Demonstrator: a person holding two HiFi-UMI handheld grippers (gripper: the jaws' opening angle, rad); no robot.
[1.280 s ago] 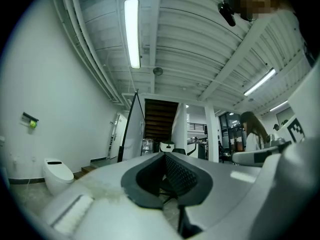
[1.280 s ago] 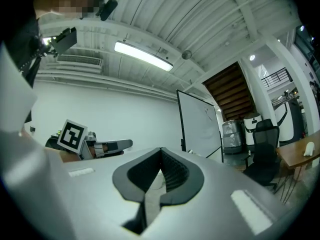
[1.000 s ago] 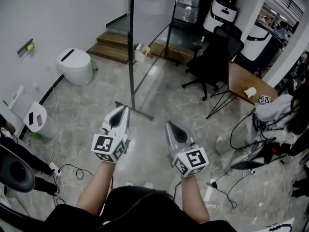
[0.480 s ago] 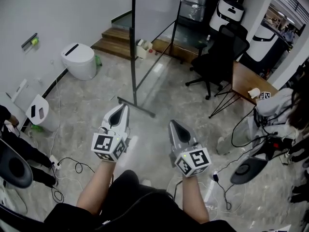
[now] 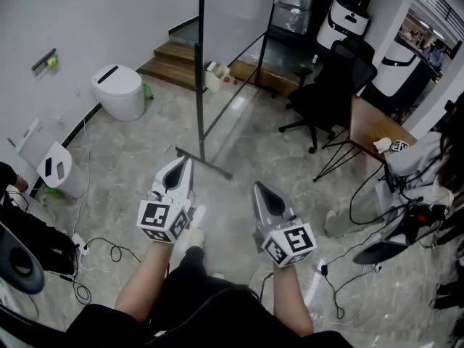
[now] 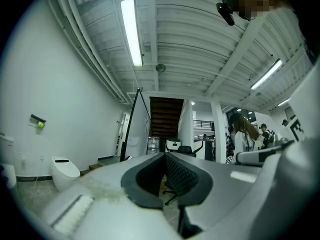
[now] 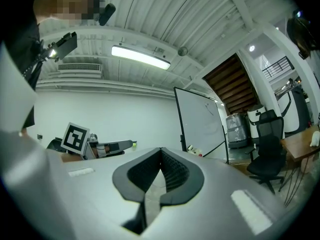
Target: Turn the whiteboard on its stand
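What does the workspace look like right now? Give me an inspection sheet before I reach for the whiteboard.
Surface: grey tiled floor.
Job's things: whiteboard upright on its black stand, ahead of both grippers, not touched.
Clutter: white bin, black office chair, wooden desk.
Grippers: left hand-held gripper and right hand-held gripper both shut, empty, short of the stand.
Cables: loose cables on the floor, at left and at right.
Surroundings: white wall, wooden steps behind the whiteboard.
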